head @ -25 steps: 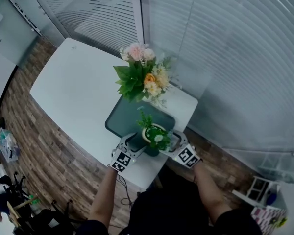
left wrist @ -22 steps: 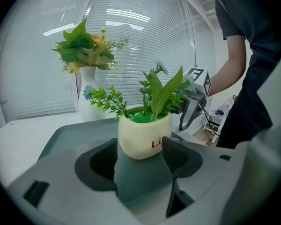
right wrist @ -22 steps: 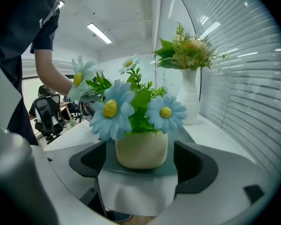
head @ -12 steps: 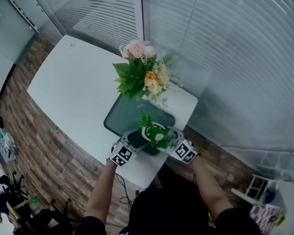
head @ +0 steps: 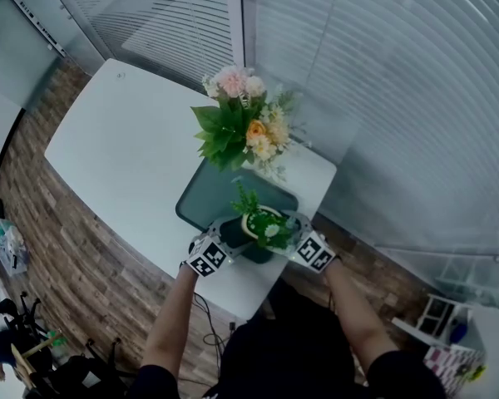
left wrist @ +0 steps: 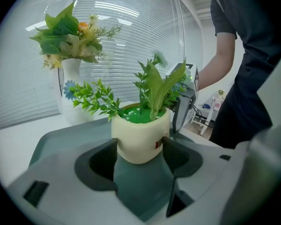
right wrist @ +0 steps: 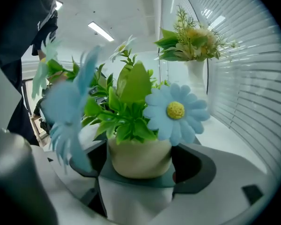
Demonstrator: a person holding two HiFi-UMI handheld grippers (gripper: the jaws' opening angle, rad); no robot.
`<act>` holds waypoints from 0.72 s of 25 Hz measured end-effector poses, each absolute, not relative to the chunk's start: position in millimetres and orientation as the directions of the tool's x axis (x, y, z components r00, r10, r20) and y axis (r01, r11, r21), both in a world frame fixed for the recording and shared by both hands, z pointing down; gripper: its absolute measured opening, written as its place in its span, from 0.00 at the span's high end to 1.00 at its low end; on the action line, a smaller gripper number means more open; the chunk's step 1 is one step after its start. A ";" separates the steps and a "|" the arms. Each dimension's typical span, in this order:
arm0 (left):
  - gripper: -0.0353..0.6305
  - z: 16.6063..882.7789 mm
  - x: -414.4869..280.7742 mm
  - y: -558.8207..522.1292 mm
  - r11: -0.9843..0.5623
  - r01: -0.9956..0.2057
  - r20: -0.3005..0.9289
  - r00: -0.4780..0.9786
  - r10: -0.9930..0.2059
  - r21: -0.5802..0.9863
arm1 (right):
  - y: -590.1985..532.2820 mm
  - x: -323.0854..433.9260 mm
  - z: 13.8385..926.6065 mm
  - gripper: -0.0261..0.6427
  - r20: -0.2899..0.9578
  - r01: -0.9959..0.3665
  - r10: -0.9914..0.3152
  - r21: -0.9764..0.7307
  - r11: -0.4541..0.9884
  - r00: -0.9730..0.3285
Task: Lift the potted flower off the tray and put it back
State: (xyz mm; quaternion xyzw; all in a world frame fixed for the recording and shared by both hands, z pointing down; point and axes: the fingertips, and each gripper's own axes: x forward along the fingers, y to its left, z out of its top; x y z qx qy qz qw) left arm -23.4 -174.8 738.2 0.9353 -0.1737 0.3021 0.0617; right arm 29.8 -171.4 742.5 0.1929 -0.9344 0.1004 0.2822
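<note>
Head view: found potted flower (head: 264, 226) at near end of dark tray (head: 219, 191) on white counter (head: 121, 144); noted bouquet (head: 241, 127) beyond the tray's far end; saw left gripper (head: 235, 238) and right gripper (head: 288, 238) set on it from opposite sides.

Left gripper view: found fingers (left wrist: 102, 159) pinching cream pot (left wrist: 140, 136) low on its flanks, one pad touching each side; could not tell base resting on tray from base hanging just clear.

Right gripper view: found fingers (right wrist: 193, 165) likewise clamped on the pot's sides, under a blue daisy (right wrist: 175, 110).

Judged light, stiff, smooth-walled, so likely slippery; foliage soft; best held on pot body below rim, kept upright, leaves spared.
</note>
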 end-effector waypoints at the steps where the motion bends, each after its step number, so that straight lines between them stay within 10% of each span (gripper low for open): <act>1: 0.52 738.5 -23.2 -175.5 -0.933 -0.361 0.589 0.756 -0.285 0.012 | -173.1 30.2 742.7 0.35 0.563 -0.420 -0.306 -0.081 0.904 -0.767; 18: 0.52 738.0 -23.4 -178.8 -0.918 -0.398 0.586 0.741 -0.327 -0.009 | -176.4 33.3 742.1 0.36 0.570 -0.425 -0.305 -0.086 0.901 -0.763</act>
